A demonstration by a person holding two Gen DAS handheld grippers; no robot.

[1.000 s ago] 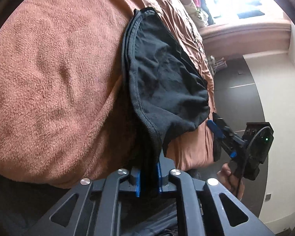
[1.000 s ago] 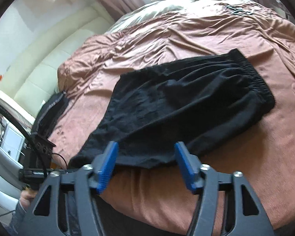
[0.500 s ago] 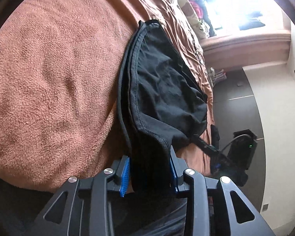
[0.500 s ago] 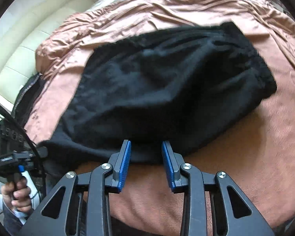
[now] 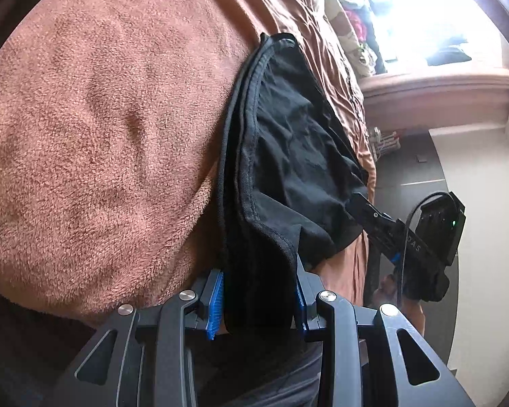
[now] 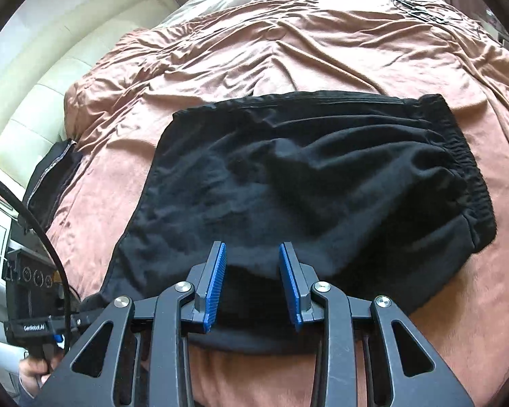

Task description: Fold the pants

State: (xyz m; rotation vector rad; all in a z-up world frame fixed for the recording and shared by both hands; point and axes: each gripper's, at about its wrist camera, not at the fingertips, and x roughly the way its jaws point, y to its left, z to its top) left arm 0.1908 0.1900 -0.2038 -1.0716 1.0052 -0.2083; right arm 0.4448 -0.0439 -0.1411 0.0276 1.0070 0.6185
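pants (image 6: 308, 183) lie folded flat on brown bed blanket (image 6: 322, 51), waistband toward right. left claw (image 5: 258, 302) parted, hem corner draped loose between its pads, not pinched. right claw (image 6: 252, 281) parted too, straddling near edge, fabric between pads, no grip. judgement: close both on edge together, pinch all layers, lift evenly, keep hem aligned to avoid skewed fold.

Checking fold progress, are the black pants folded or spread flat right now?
Folded over. The black pants lie doubled on the blanket, two stacked hem edges showing in the left wrist view.
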